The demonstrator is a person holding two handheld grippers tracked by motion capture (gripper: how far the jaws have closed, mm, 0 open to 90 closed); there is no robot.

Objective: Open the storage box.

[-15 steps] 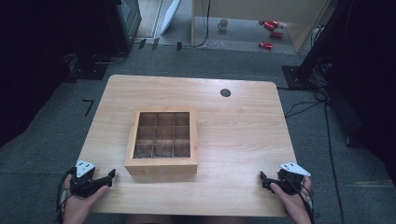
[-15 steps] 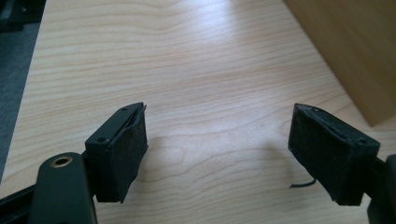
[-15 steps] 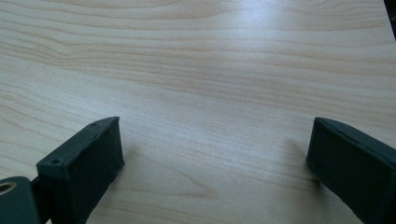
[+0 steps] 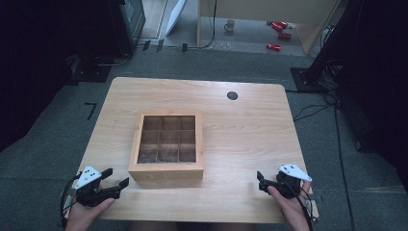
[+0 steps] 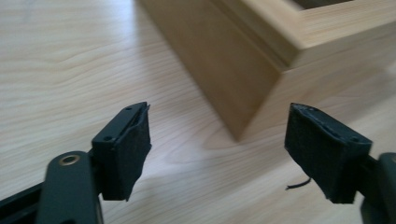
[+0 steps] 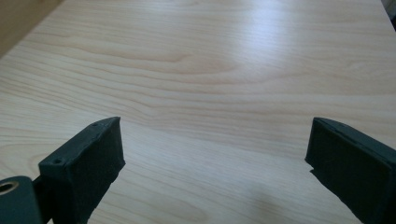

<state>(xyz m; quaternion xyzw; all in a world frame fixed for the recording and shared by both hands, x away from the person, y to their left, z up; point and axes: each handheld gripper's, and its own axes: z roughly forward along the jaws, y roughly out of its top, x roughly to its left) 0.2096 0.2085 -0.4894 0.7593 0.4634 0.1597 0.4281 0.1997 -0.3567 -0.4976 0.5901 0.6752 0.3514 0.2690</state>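
Comparing with half a second back, I see nothing shifted: my left gripper [image 4: 117,179] gapes wide and empty off the near-left corner of the pale wooden nine-cell box [image 4: 166,145] mid-table; my right gripper [image 4: 260,179] also wide, empty. Work unstarted, I judge.

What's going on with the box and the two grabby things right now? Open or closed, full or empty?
Wooden box: upright on the table, no lid on it, its nine compartments look empty.
Left gripper: open, nothing between its jaws, pointing at the box's near corner, not touching it.
Right gripper: open, holding nothing, over bare table.
Table: bare wood apart from the box.
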